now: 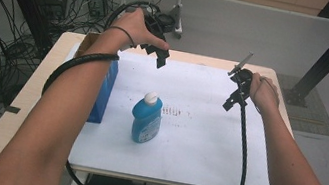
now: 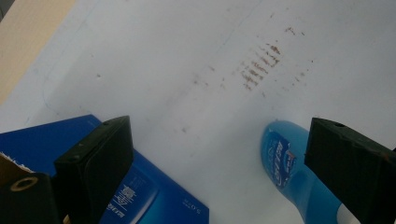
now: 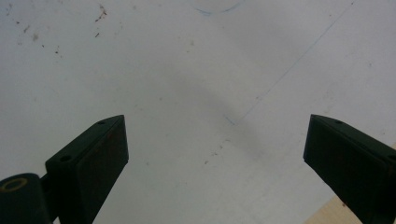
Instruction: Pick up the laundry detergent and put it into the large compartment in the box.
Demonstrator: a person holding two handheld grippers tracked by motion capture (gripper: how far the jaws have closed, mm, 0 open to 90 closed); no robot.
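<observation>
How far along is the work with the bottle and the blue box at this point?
Barely started, it seems. Done: nothing visible; the bottle stands upright on the mat, apart from the blue box at its left edge. In hand: nothing. The left tool hovers open above the mat behind the bottle; the right tool is open over bare mat. Left: any grasp or move of bottle or box.

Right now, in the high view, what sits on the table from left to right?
Blue box → blue bottle → brown marks on the white sheet → right gripper, held above the table's right side.
</observation>
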